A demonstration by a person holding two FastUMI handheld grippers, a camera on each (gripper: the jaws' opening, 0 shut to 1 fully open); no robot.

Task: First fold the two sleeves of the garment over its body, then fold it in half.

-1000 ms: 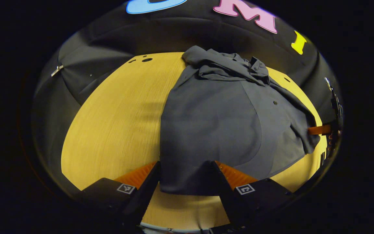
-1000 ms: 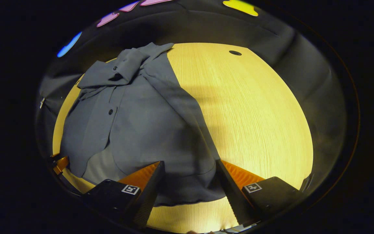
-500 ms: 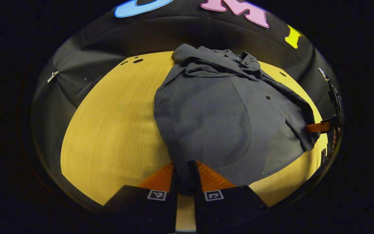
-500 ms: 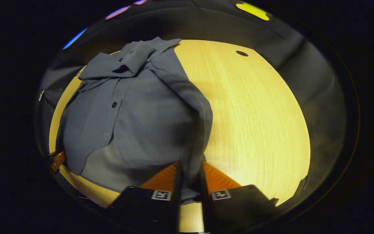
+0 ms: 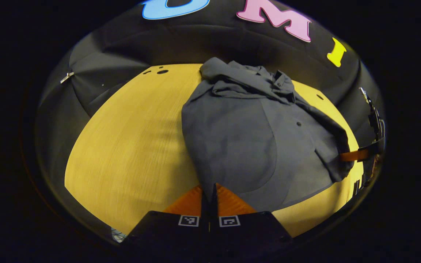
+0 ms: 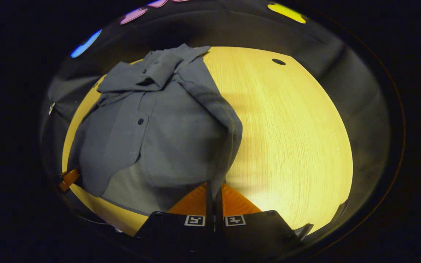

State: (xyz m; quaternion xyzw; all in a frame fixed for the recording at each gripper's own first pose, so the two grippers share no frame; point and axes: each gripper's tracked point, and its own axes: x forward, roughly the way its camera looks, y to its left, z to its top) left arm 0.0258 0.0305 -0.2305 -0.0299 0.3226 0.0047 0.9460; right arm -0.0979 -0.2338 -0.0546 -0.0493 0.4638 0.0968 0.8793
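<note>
A dark grey button shirt (image 5: 247, 135) lies on the yellow wooden table (image 5: 130, 138), collar at the far end, both sleeves lying over its body. My left gripper (image 5: 209, 190) is shut on the shirt's near hem corner, the cloth pinched between its fingers. In the right gripper view the same shirt (image 6: 170, 128) spreads to the left, and my right gripper (image 6: 214, 188) is shut on the other hem corner. The other gripper's finger (image 5: 353, 156) pokes out by the shirt's right edge in the left gripper view, and likewise a finger (image 6: 68, 179) shows at far left in the right gripper view.
The round table top (image 6: 291, 128) has bare wood either side of the shirt. Small holes (image 5: 162, 71) sit near its far edge, with another hole (image 6: 278, 61) in the right gripper view. The black booth wall (image 5: 196, 40) curves behind the table.
Both grippers went from wide open around the hem to shut on it. The hem corners now gather into the fingers and lift slightly off the table.
</note>
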